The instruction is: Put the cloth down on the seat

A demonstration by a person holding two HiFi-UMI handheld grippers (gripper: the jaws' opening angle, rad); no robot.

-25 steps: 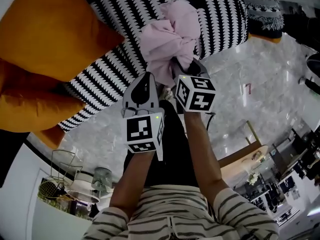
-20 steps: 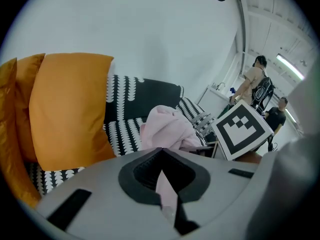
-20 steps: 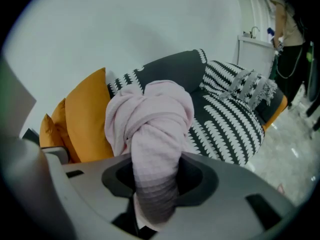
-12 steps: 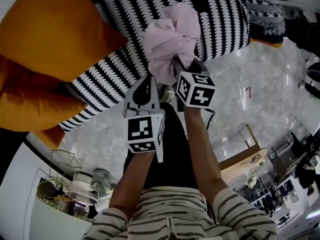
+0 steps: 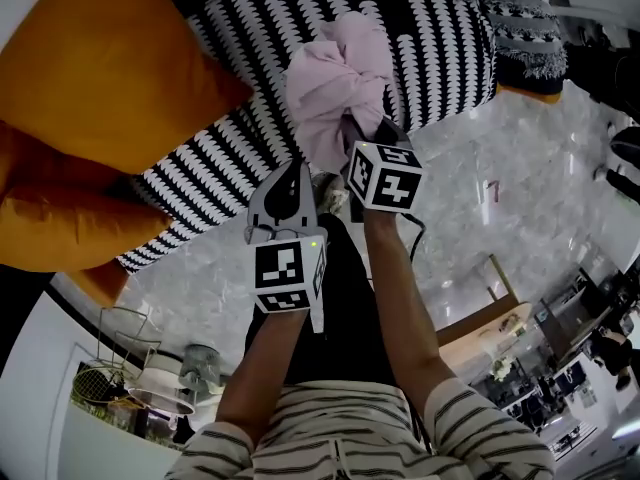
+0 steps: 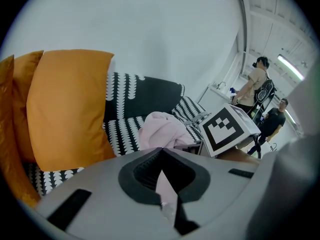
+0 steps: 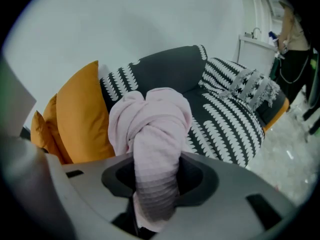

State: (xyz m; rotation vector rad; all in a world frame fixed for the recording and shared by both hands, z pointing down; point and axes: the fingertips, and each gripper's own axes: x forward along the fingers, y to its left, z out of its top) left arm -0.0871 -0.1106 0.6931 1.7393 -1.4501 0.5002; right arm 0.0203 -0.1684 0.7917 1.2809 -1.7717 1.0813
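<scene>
L tool (image 5: 294, 168) & R tool (image 5: 354, 131) grip cloth (image 5: 336, 73) over seat (image 5: 440, 43).

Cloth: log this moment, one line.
right gripper: shut on cloth | left gripper: shut on cloth | cloth: bunched, not on seat

Bunched pale pink cloth (image 5: 335, 73), gripped in the right tongs (image 5: 356, 133), hangs above the black-and-white seat (image 5: 440, 48).

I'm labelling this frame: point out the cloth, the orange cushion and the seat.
cloth (image 5: 335, 78): head view, middle of the pink bunch.
cushion (image 5: 110, 78): head view, its broad orange face.
seat (image 7: 227, 126): right gripper view, patterned top surface.
</scene>
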